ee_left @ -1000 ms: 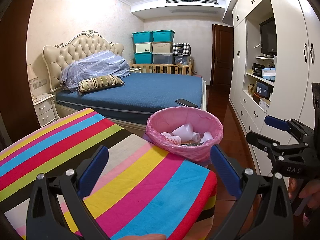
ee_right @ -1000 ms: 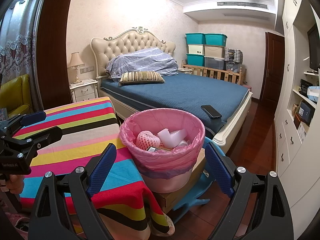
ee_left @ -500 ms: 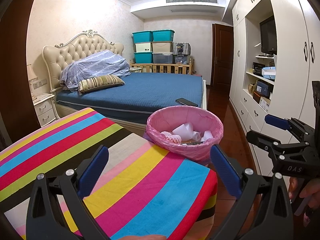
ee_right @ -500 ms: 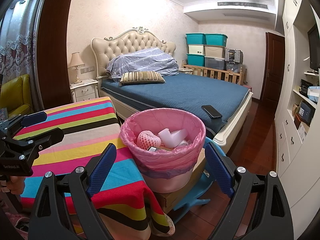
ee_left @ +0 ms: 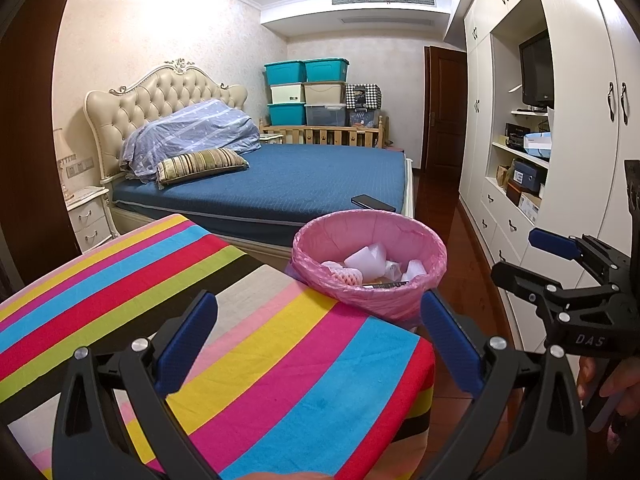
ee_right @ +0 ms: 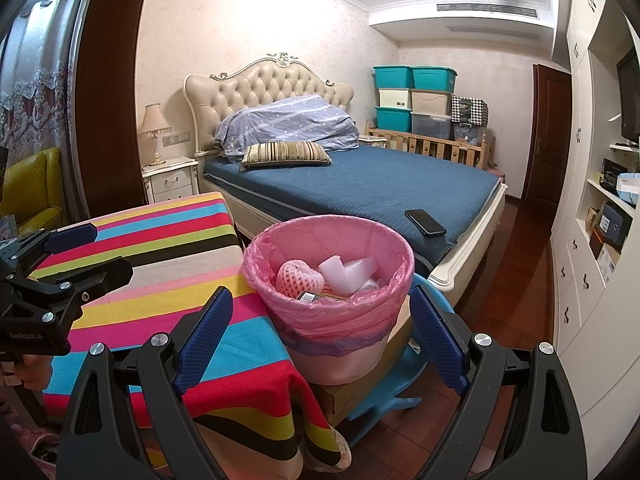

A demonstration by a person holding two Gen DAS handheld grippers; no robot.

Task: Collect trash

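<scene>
Trash (ee_right: 334, 278) already in pink-lined bin (ee_right: 280, 264) at worktop's (ee_left: 240, 360) two o'clock corner; nothing left visible. Both grippers' fingers apart, empty: left gripper (ee_left: 318, 344), right gripper (ee_right: 320, 340).

Striped tablecloth (ee_left: 248, 344) covering table.

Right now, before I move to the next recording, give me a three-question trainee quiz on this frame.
1. True or false: the left gripper holds a piece of trash.
2. What lines the trash bin? A) a pink bag B) a black bag C) nothing
3. Fill in: the phone lies on the ____.

Key: 1 false, both it and the right gripper are open and empty. 2 A. 3 bed.
</scene>
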